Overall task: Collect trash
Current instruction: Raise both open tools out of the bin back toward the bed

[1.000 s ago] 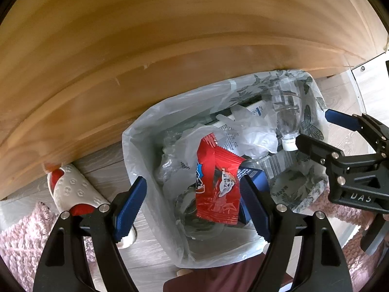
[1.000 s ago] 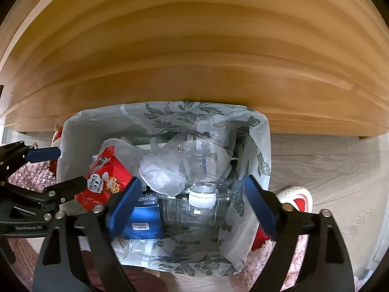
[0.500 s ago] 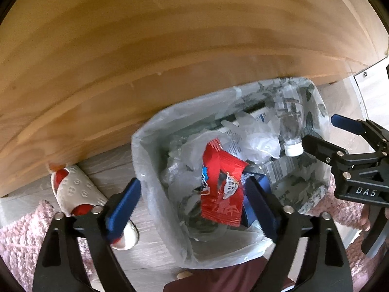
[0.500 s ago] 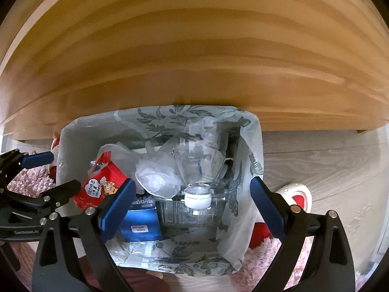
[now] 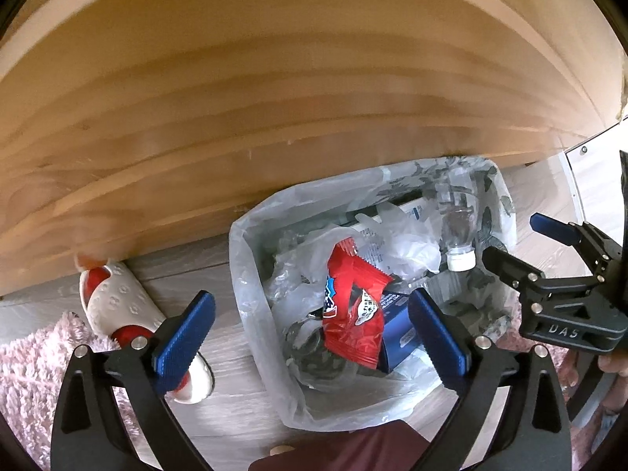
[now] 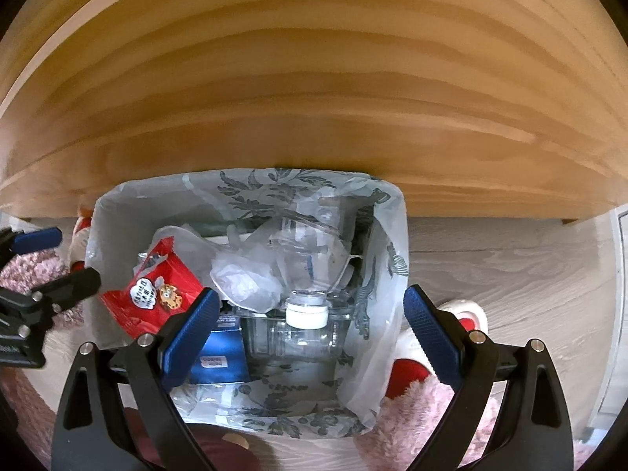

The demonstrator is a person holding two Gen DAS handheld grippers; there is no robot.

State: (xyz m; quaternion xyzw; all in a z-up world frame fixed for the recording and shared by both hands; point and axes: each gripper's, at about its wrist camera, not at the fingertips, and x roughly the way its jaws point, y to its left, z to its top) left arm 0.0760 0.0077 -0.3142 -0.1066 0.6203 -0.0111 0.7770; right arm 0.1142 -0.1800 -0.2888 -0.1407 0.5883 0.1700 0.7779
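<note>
Blue-padded fingers of the left gripper [image 5: 310,337], which have just been opening, stand wide and empty above the red crinkled snack wrapper [image 5: 351,314]. The wrapper lies inside the floral-lined waste bin [image 5: 251,274] with a clear capped bottle [image 6: 308,306], so this deposit looks done. The right gripper [image 6: 310,329] is likewise spread, holding nothing. Both point steeply down beside the pale wooden desk [image 5: 274,98].

Home, lived-in room: red-white slipper [image 5: 117,306] lower left, pink shaggy rug [image 5: 27,373] on grey wood floor [image 6: 510,267], lined waste bin [image 6: 392,259] below pine worktop [image 5: 274,78].
</note>
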